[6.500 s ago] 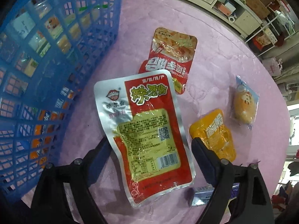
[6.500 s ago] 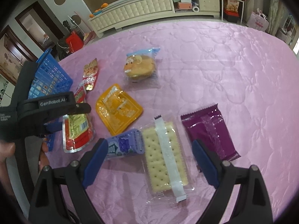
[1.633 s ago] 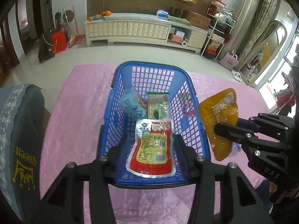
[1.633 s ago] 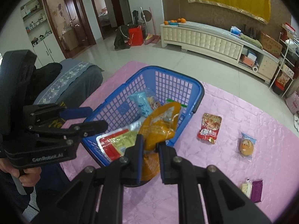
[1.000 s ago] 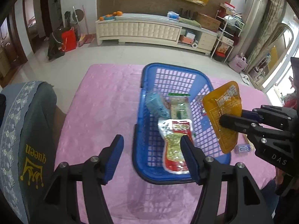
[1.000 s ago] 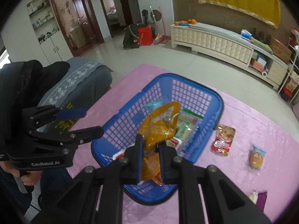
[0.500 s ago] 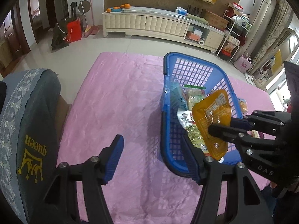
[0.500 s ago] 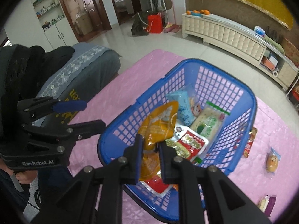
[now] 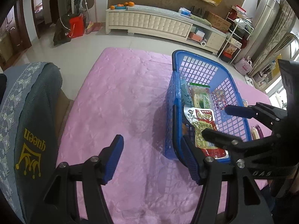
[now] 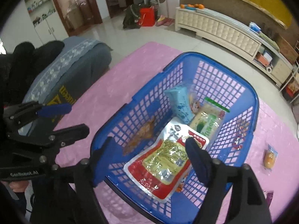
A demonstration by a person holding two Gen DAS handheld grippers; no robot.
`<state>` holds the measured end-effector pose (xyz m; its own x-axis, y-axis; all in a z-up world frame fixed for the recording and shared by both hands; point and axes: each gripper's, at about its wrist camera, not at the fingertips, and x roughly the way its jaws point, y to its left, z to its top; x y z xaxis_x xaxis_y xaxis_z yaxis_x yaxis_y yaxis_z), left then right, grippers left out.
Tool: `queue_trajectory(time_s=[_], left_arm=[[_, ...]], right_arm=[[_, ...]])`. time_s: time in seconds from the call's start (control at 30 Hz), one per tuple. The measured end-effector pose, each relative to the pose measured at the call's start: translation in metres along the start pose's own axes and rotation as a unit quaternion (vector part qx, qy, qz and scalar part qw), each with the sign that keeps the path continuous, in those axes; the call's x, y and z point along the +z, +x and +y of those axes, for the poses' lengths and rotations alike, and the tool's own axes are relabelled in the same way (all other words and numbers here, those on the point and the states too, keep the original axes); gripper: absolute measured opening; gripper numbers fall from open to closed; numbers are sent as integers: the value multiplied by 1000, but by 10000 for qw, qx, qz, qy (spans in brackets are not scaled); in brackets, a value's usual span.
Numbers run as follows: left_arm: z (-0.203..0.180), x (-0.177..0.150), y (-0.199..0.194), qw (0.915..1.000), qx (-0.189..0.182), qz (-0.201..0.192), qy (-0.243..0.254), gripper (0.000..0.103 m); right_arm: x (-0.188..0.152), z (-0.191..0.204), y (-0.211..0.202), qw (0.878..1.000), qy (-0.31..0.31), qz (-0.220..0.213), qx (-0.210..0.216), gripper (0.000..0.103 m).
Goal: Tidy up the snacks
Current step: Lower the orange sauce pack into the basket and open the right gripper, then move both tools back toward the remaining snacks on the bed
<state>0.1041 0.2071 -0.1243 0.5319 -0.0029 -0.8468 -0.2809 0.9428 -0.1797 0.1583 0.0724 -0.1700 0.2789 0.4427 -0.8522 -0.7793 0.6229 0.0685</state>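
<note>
The blue basket [image 10: 205, 57] [image 9: 174, 71] stands on the pink tablecloth [image 9: 121, 97]. My right gripper [image 10: 149, 145] [image 9: 220, 123] hovers over its near end, jaws opening, nothing between the pads. The orange pouch [image 10: 142, 138], blurred, slides down inside the basket's left wall. A red-and-silver pouch [image 10: 164, 160] [image 9: 203, 117], a light blue packet [image 10: 180, 106] and a green-and-white packet [image 10: 207, 121] lie in the basket. My left gripper [image 9: 150, 145] [image 10: 74, 119] hangs open and empty over the cloth just left of the basket.
On the cloth to the right of the basket lie a bun packet [image 10: 270, 157], a red pouch [image 10: 240, 136] seen through the mesh, and a purple wrapper [image 10: 269, 197]. A grey-covered chair [image 9: 28, 121] stands at the table's left edge.
My right gripper, shut on the orange pouch before, has spread its jaws and the pouch has dropped into the basket. My left gripper has drifted off the basket to its left side.
</note>
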Motion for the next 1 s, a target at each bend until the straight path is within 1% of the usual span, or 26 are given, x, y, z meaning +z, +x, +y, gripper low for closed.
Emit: queue_trajectory(time_s=[0.27,0.37,0.6,0.7,0.87,1.0], left_arm=[[-16,-7,-6,9997,-38,-29,230,61],[-26,-8,-12,9995,-30,-117,300,61],[-58,-12,-24,9982,-97,-251,531,69],[-71,-14,-28,9976,-151,-321,591,75],[-98,-20,-31,9957,-152,-344,846,75],[-121,-22,-32,9941,-264,-336,995,75]], right_arm=[[-10,-8,-23,9998,59,-137,-163,84],[-16,-14,-32,9996,124,-189,-169,84],[-40,-32,-60,9984,359,-362,-235,84],[-50,-42,-72,9975,486,-454,-259,84],[-70,-59,-92,9955,673,-548,-377,84],[-88,-76,-106,9937,848,-625,-389,84]])
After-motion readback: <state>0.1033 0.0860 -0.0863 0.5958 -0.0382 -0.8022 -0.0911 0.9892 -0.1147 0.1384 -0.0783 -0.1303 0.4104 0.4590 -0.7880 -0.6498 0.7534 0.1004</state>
